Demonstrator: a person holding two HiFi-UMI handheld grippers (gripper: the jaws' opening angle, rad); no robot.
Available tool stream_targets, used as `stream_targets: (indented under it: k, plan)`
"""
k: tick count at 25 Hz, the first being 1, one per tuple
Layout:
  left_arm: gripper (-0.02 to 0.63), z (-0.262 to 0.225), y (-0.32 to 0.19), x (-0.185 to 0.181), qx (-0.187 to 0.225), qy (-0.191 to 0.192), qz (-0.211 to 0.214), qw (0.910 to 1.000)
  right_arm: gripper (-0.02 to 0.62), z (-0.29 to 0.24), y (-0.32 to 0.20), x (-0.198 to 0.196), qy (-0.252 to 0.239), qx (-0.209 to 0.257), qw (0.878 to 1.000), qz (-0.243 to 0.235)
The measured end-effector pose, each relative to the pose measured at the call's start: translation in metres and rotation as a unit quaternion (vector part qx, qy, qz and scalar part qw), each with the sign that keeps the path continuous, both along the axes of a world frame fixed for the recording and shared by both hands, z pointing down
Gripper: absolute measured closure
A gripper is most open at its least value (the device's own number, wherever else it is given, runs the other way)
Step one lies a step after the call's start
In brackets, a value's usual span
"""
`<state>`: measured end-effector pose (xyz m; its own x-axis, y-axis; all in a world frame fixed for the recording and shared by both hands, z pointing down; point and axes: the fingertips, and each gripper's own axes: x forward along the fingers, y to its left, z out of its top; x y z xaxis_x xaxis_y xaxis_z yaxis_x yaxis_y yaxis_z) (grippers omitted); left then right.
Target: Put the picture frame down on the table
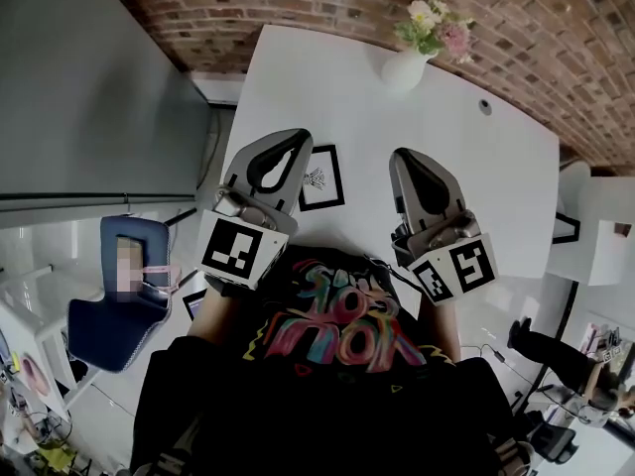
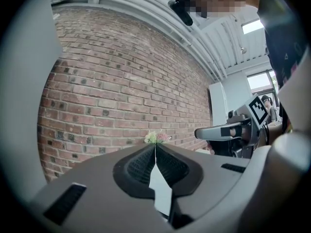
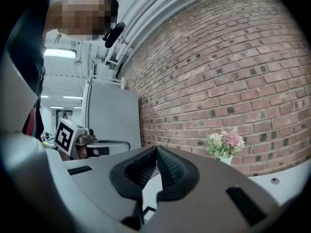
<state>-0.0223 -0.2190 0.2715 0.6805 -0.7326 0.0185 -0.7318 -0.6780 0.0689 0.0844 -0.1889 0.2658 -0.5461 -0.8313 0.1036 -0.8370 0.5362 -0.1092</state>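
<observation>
My left claw [image 1: 295, 137] and right claw [image 1: 402, 155] are both pressed together on nothing, above the table [image 1: 496, 157]. The picture frame [image 1: 321, 178] seems to lie flat, on my side of the vase [image 1: 405, 69]. I judge it down, so I should lift clear without nudging it.
</observation>
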Motion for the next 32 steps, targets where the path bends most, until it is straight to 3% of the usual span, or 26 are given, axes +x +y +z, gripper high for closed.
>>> stream_targets:
  k: [6,32]
  plan:
    - [0.581,0.0047,0.0008,-0.0025,-0.005,-0.002,-0.004,1.0,0.574,0.0032,0.0001,0.0004,0.017,0.008,1.0,0.004]
    - [0.581,0.0097,0.0017,-0.0026,-0.01,0.0,-0.003,0.9999,0.575,0.0027,-0.0024,-0.0036,0.002,0.003,1.0,0.001]
